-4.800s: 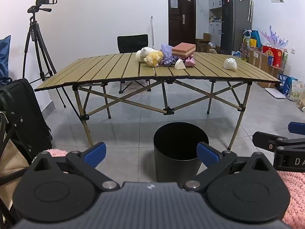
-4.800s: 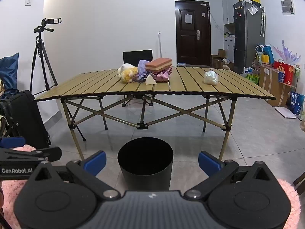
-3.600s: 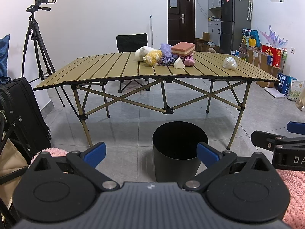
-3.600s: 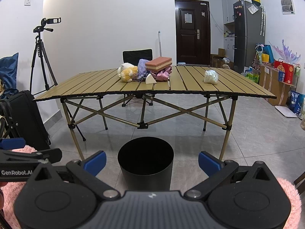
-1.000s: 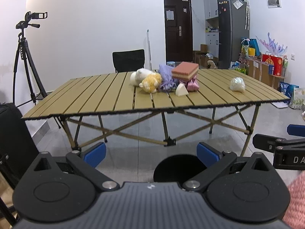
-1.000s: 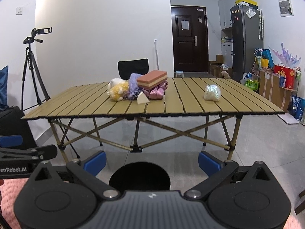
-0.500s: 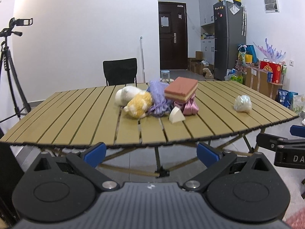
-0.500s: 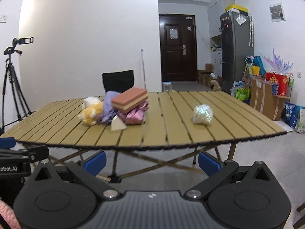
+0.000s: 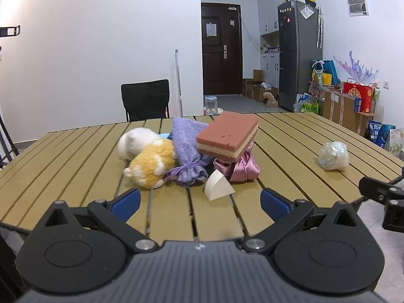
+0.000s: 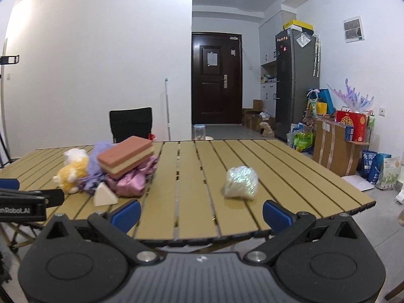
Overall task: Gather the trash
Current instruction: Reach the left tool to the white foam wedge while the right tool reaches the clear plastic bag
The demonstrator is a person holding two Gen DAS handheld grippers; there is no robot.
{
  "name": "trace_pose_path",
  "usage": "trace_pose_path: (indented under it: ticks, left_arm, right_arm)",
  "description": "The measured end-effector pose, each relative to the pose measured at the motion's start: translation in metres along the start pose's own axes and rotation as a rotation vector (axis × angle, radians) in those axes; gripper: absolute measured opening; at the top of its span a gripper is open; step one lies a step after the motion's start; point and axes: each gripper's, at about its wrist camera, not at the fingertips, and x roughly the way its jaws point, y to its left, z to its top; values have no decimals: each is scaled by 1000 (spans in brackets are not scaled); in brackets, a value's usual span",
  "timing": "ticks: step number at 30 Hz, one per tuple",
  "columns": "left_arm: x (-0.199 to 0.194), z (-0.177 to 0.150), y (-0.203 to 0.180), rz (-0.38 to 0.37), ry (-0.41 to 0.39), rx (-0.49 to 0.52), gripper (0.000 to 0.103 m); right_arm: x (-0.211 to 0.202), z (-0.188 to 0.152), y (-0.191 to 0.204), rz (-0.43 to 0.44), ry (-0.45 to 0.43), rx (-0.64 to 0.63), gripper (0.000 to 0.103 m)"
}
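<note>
Partly hidden: pink pouch (image 9: pixel 242 168) under sponge block (image 9: pixel 228 136).

Black chair (image 9: pixel 145 99) behind slatted table (image 9: pixel 290 136), dark door (image 10: pixel 216 78), grey fridge (image 10: pixel 295 80) beyond.

Likely home: fridge (image 10: pixel 295 80), entry door (image 10: pixel 216 78), folding table (image 10: pixel 252 176), chair (image 10: pixel 131 123).

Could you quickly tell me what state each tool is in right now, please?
Left tool: open, holding nothing, above the slatted wooden table.
Right tool: open, holding nothing.
</note>
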Motion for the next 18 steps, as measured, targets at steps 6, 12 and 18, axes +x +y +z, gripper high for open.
trace_pose_path:
  ticks: [6,12,18]
  left_arm:
    - [47,7,-5,-11,49,-30,99]
    - [87,3,-14,-17,95,-35,78]
    - [112,1,-13,-37,109,-36,51]
  right_arm:
    - [35,2,-10,-35,-13,-14,103]
    - [60,-4,-21,-56,-36,-6,103]
    - [89,-7,-25,-54,-32,-18,103]
